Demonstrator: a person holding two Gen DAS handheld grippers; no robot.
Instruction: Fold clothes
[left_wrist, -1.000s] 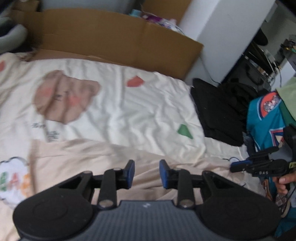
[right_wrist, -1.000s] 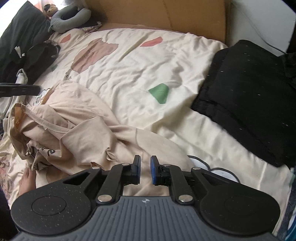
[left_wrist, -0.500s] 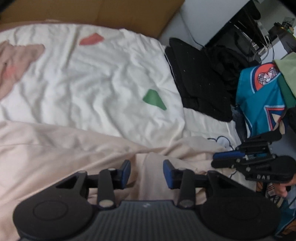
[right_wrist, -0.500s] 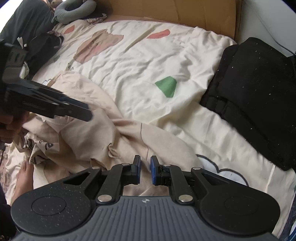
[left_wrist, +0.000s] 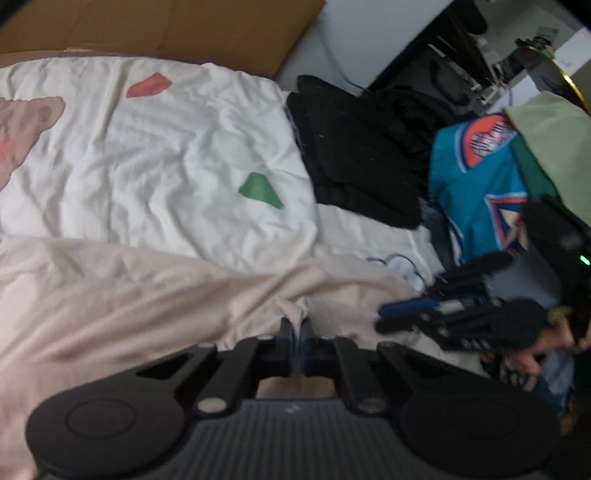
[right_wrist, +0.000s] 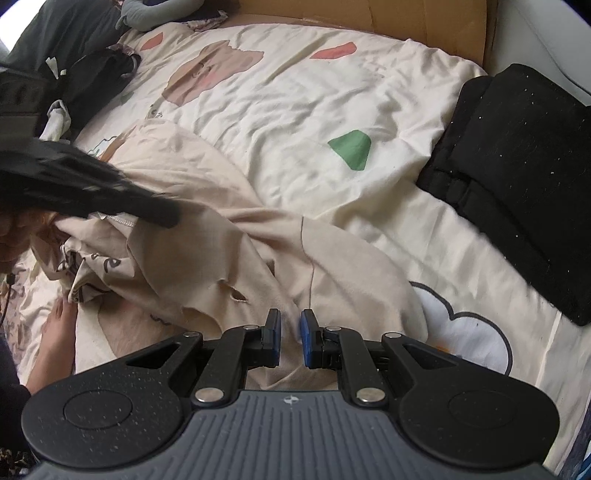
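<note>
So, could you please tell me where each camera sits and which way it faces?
Left wrist: on the left tongs, looking down at the beige garment they pinch; the right tongs and a hand show.
Right wrist: on the right tongs, gripping the garment; left tongs at left.
Shared: garment, printed bedsheet, folded black clothes.

Each fisheye view is sitting just behind its own claw, looking steeply down at the bed from close by. Both are sharing the cream cartoon-printed duvet (left_wrist: 177, 147) (right_wrist: 314, 110), its green patch (left_wrist: 260, 190) (right_wrist: 351, 149), the beige crumpled garment (left_wrist: 110, 288) (right_wrist: 207, 236) and the folded black clothing (left_wrist: 354, 162) (right_wrist: 517, 177); each is catching the other claw at its edge
</note>
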